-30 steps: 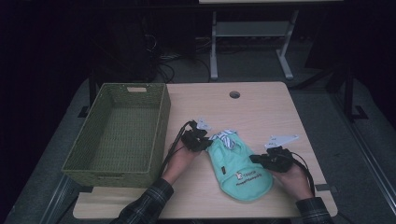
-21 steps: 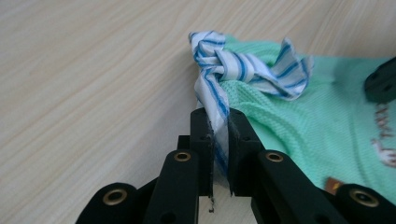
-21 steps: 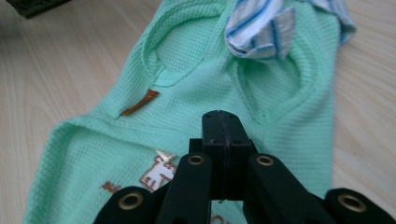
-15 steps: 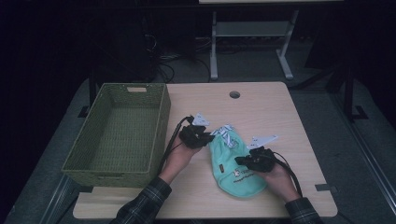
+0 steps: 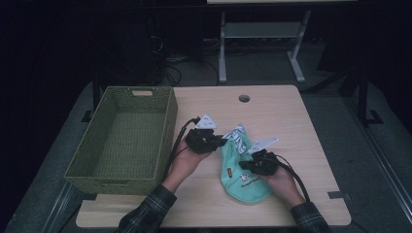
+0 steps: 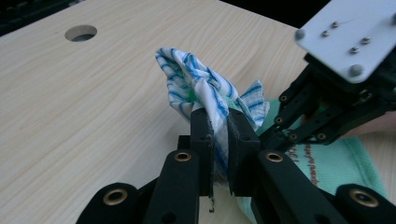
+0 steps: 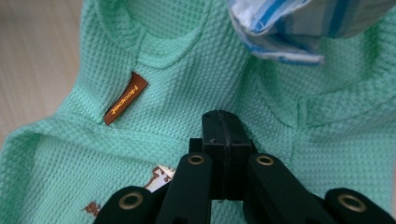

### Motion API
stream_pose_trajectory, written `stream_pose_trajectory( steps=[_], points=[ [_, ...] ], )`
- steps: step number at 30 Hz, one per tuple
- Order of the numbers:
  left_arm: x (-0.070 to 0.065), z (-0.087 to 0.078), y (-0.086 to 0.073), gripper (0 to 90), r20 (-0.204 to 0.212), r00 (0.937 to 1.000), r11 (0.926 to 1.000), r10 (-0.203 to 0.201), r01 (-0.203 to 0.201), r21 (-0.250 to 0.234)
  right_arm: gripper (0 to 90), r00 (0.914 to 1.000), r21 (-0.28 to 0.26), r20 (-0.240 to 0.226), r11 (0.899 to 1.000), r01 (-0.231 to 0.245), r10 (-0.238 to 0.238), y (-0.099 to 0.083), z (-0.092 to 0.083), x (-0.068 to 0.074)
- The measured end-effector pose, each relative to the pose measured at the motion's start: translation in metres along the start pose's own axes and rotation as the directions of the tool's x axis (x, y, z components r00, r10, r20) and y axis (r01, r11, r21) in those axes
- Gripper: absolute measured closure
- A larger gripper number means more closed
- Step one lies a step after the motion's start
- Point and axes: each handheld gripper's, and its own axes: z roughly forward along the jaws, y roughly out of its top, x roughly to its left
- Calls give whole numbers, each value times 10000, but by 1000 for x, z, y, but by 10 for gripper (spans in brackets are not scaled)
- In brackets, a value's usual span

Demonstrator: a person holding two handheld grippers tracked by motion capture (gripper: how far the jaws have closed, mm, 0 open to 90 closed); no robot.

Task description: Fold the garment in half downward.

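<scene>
Left tool clamped on striped cloth beside green garment.

A pale wood-grain desk with a round cable hole near its far edge stands on grey floor. Beyond it the room is dark; a white-framed stand and tangled cables show dimly on the floor.
</scene>
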Motion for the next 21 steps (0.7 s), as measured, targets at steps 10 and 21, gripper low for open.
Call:
stream_pose_trajectory(
  steps=[10,21],
  points=[
    [5,-8,1,823,-358,9994,9999,31,-35,-113,898,9999,-399,-71,9992,-98,96,-5,-25,-1],
    [12,-19,-2,823,-866,9962,9999,-26,13,-153,898,9995,-112,153,9995,-285,287,-40,-52,4]
  ],
)
